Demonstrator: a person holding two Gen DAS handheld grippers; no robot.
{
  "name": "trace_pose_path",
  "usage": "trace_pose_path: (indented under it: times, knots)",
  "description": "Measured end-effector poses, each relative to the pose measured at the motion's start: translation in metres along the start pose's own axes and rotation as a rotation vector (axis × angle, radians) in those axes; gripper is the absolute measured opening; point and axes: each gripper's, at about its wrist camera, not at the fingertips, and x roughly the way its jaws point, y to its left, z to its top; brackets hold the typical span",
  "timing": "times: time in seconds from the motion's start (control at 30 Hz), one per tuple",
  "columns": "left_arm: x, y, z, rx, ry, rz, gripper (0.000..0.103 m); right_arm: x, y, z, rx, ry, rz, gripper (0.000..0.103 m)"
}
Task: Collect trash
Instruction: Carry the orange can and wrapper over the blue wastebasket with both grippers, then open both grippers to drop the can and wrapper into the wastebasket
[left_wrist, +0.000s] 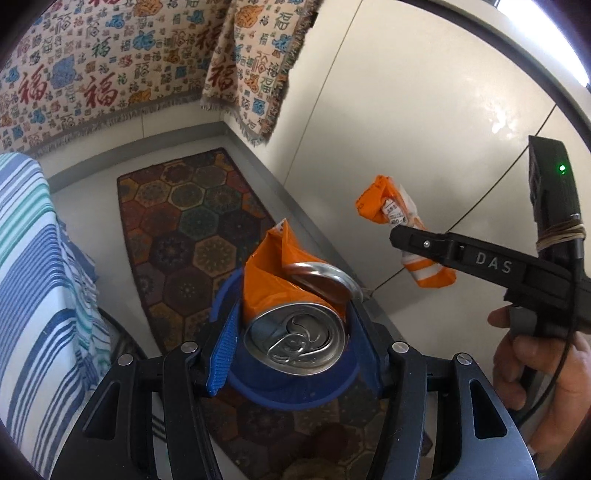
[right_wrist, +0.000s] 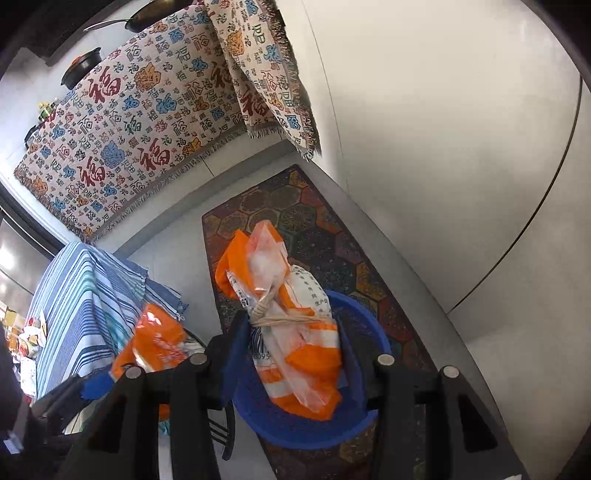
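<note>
left gripper (left_wrist: 295, 332) closed on a crushed silver can (left_wrist: 295, 338) with an orange wrapper (left_wrist: 275, 278) pressed against it, held above the blue basket (left_wrist: 291, 393). right gripper (right_wrist: 295, 354) closed on an orange-and-white snack bag (right_wrist: 295, 332), directly over the basket's rim (right_wrist: 373, 328). the basket stands on the hexagon-patterned rug (right_wrist: 317, 229), beside the striped cloth (right_wrist: 85, 306).
</note>
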Motion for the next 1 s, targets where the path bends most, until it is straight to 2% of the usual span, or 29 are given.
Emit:
trace_pose_path:
  times: [0.5, 0.57, 0.6, 0.7, 0.73, 0.9, 1.0]
  knots:
    - [0.048, -0.004, 0.000, 0.009, 0.060, 0.009, 0.059, 0.003, -0.005, 0.005, 0.049, 0.003, 0.023, 0.051]
    - [0.054, -0.005, 0.000, 0.007, 0.062, -0.001, 0.059, 0.002, -0.003, 0.005, 0.052, 0.000, 0.031, 0.059]
    - [0.057, -0.005, -0.001, 0.003, 0.065, -0.003, 0.061, 0.001, -0.003, 0.006, 0.051, -0.004, 0.030, 0.062]
    - [0.062, -0.004, -0.001, -0.008, 0.053, 0.002, 0.090, -0.004, -0.002, 0.007, 0.056, -0.029, 0.018, 0.064]
    - [0.060, -0.004, -0.002, -0.007, 0.043, 0.008, 0.093, -0.007, -0.002, 0.008, 0.058, -0.039, 0.014, 0.064]
    - [0.043, -0.001, -0.006, -0.027, 0.019, 0.028, 0.093, -0.017, 0.003, 0.010, 0.050, -0.086, -0.016, 0.064]
    - [0.011, 0.001, -0.013, -0.040, -0.020, 0.033, 0.093, -0.021, 0.010, 0.012, 0.040, -0.103, -0.034, 0.067]
